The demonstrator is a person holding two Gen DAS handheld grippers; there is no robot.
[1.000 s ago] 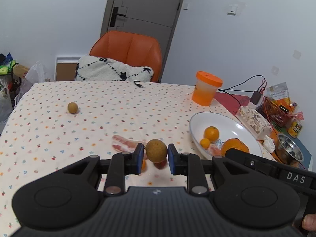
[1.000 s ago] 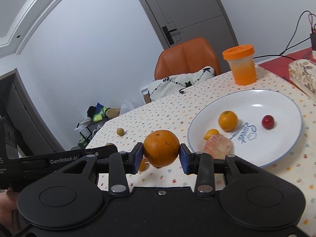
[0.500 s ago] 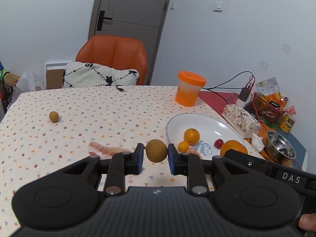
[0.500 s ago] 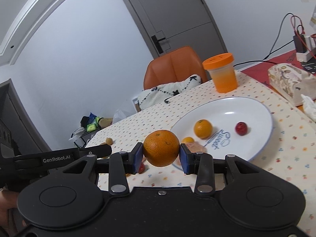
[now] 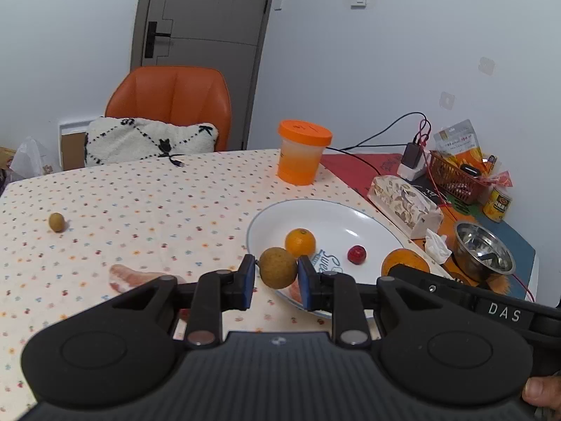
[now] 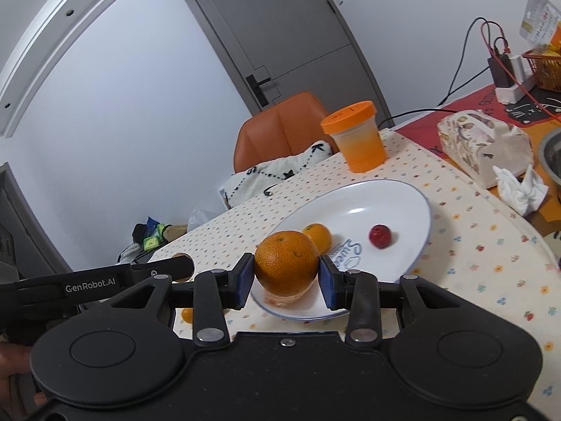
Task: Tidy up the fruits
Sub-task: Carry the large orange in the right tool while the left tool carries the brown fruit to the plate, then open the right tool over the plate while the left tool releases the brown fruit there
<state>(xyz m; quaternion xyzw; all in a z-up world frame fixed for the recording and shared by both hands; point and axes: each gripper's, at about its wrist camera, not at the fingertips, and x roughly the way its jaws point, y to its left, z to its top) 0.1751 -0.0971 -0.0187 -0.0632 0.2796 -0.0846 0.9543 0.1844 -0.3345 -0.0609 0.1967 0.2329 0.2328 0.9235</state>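
While both tongs hang at the near rim of the round white plate (image 5: 371, 219), the drop lies straight ahead.
Left tongs (image 5: 277, 282): clamped on a round tan-brown fruit (image 5: 278, 267), over the rim.
Right tongs (image 6: 285, 280): clamped on a large dimpled orange (image 6: 286, 263), equally near.
On plate: small orange mandarin (image 6: 317, 238), small red fruit (image 6: 379, 235).
Stray: small tan fruit (image 5: 56, 222) on the dotted table (image 5: 147, 203).
Hidden: pale peeled piece under the orange, identity unclear.
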